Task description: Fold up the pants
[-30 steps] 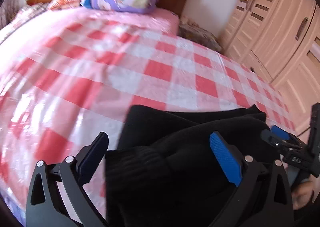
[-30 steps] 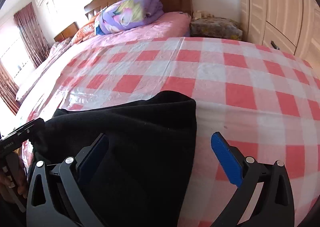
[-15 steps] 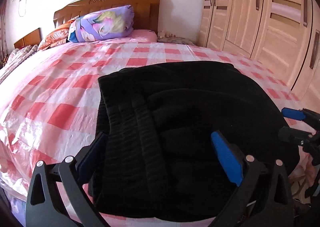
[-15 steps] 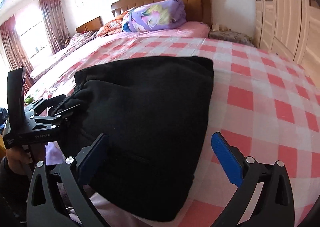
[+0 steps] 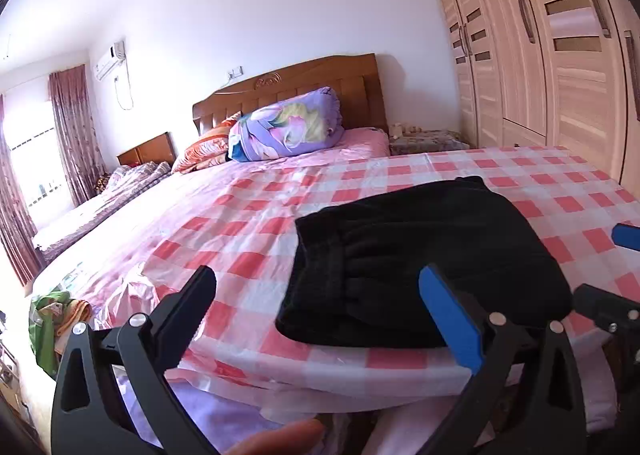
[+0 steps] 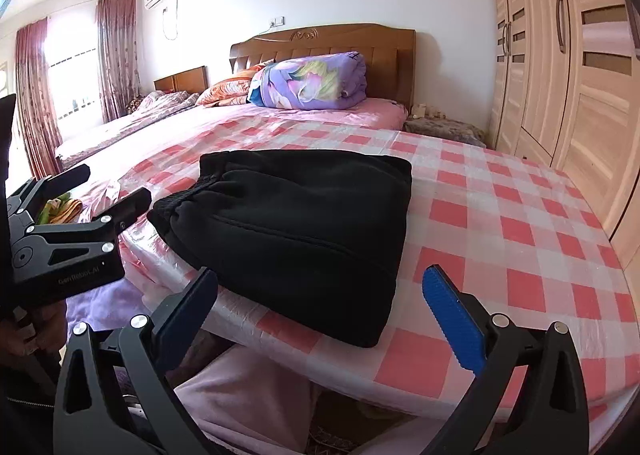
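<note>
Now: folded black pants [image 6: 304,223] flat on checked bed cover [image 6: 500,223], near its edge. Left gripper [image 5: 320,311] and right gripper [image 6: 320,303] both spread apart, holding nothing, off the cloth.

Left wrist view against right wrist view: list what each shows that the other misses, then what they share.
Only the left wrist view: the right gripper's blue tip at the right edge, a fingertip at the bottom, and the waistband side-on. Only the right wrist view: the whole left gripper, jaws open, at the left, and the pants' far folded edge. Both: folded black pants near the bed's front edge on the checked sheet, purple quilt, headboard, wardrobe, curtains, and open, empty jaws.
</note>
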Motion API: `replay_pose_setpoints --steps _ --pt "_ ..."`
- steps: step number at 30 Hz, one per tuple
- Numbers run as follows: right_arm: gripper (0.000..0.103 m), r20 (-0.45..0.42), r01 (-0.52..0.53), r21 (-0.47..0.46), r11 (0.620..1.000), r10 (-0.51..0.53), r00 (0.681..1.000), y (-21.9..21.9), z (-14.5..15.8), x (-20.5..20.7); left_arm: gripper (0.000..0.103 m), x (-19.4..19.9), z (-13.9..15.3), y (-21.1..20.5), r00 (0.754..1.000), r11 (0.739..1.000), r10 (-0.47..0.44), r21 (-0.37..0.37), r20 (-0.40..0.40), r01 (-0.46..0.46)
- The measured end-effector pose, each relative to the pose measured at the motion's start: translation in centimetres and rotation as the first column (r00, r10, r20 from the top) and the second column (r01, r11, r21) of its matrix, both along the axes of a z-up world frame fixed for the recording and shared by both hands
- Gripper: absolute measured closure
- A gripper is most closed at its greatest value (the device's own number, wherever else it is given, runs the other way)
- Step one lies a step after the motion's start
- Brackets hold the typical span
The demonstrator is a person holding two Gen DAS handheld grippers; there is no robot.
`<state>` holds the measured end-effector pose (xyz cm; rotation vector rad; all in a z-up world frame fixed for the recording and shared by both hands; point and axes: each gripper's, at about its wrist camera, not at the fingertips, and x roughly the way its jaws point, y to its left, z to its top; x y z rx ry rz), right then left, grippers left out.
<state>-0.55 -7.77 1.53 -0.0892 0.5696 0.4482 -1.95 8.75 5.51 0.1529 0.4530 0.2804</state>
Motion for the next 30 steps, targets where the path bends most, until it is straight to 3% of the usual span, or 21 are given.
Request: replay_pose_setpoints --steps 5,9,14,30 --pt "0.004 -0.015 0.017 0.012 1.000 -0.017 1.000 -0.4 -1.2 -1.1 0.001 1.1 -1.2 -0.3 0.996 0.993 -0.036 -0.116 -0.086 0.026" --pt "0.004 0.033 0.015 -0.004 1.000 -0.015 0.999 -0.7 -1.4 -2.8 0.001 1.1 -1.6 0.0 0.994 0.987 -0.051 -0.153 -0.096 0.036" --pt "0.004 0.102 0.013 -0.025 1.000 -0.010 0.995 -0.3 -0.8 -4.2 0.001 0.8 -1.8 -0.9 0.994 0.986 -0.075 -0.152 -0.082 0.061" --pt "0.004 0.077 0.015 -0.023 1.000 -0.014 0.997 -0.4 -1.0 -3.7 0.001 1.1 -2.1 -1.1 0.993 0.986 -0.081 -0.155 -0.089 0.067"
